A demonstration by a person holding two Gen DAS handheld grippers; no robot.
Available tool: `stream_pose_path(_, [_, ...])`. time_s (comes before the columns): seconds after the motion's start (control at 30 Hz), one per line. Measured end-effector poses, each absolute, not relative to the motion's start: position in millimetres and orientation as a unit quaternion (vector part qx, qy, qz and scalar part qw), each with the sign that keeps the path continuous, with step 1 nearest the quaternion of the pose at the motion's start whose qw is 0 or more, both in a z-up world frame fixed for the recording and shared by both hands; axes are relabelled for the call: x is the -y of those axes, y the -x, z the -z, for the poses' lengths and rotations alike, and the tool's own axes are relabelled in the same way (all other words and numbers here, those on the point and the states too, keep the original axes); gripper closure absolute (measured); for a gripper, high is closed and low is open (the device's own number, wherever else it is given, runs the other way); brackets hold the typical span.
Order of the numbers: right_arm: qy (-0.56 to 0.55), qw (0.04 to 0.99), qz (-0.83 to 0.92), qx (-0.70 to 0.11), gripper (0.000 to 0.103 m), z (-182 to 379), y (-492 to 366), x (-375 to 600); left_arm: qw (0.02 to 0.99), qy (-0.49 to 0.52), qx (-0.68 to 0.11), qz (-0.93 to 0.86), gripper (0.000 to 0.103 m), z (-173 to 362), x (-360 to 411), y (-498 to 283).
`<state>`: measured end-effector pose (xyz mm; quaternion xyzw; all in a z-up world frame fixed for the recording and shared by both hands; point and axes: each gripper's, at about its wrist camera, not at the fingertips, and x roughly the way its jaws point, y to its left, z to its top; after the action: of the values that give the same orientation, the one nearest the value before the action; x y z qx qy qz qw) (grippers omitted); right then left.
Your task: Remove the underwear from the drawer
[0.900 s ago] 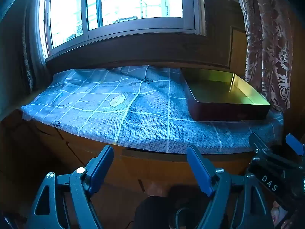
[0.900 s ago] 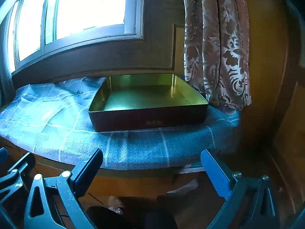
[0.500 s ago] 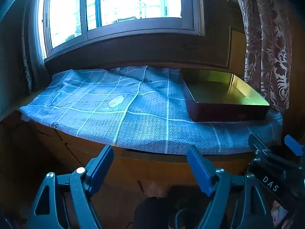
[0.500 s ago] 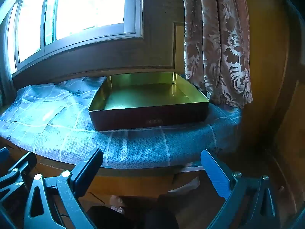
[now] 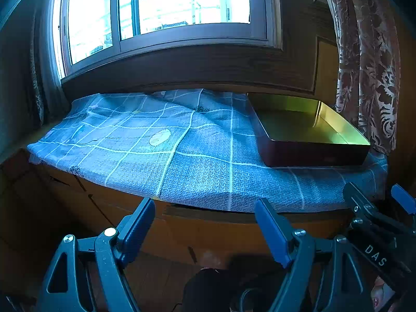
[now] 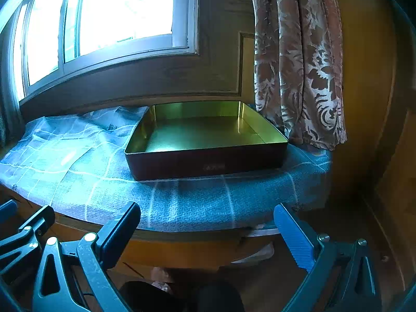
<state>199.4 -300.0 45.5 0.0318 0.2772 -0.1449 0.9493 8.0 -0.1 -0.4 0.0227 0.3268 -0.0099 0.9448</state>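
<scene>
Left wrist view: the wide left part of the blue grid-patterned cloth [image 5: 182, 156] covering the wooden table [image 5: 221, 228] is shown, with a pale oval mark [image 5: 159, 138] on it and the two-pane window [image 5: 161, 7] above. The right claw [image 5: 377, 202] is seen at the lower right edge, marked "DAS". The shallow rectangular metal tray with gold inside and dark outer walls [image 5: 312, 153] is seen only obliquely, at the right.

Right wrist view: the tray [image 6: 205, 160] is seen head-on, sitting on the cloth [image 6: 182, 202] near the right end of the table, just beside the brown floral curtain [image 6: 299, 65]. The gold inside is fully exposed and nothing is seen in it. The left claw [image 6: 15, 218] is seen partly, at the lower left edge. A pale scrap [image 6: 254, 254] is seen below the table edge; what it is cannot be told.

Left claw [image 5: 205, 221]: jaws spread fully wide, nothing between them, held in front of the table's front edge. Right claw [image 6: 208, 223]: likewise fully wide, nothing gripped, held before the edge below the tray.

Underwear: not visible in either view. A dark seam [image 5: 182, 209] is seen under the cloth edge; whether it is a drawer cannot be told.
</scene>
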Motion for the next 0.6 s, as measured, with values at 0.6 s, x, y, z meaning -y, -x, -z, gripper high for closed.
stream_pose_path(0.6, [-0.035,0.950,0.143,-0.276,0.000,-45.3,-199.3,300.7,0.944,-0.021,-0.330,0.013,0.022,4.8,0.6,-8.2])
